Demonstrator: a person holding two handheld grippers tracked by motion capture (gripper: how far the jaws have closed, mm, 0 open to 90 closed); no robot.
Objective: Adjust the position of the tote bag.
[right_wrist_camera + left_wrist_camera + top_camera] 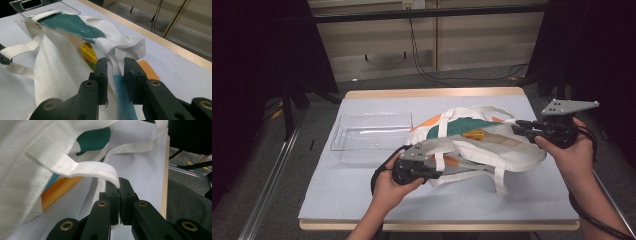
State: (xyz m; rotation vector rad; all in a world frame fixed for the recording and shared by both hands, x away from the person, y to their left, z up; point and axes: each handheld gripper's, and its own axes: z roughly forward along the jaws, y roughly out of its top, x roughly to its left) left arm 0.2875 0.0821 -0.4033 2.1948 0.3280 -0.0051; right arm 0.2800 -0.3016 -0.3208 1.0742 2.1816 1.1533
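Left gripper (122,192) clamped on tote bag (492,150) strap (92,171). Right gripper (115,72) — jaws apart, bag rim (117,45) between, pads not pressing.

table (362,200): white top, light wood edge | floor (322,125): grey carpet | back wall (472,45): beige panels, black cables (419,55) hanging | sides: dark curtains (257,60) | metal rail (267,185) at left

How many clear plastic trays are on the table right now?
1. The clear tray sits on the table's left side, beside the tote bag; nothing seems hidden.
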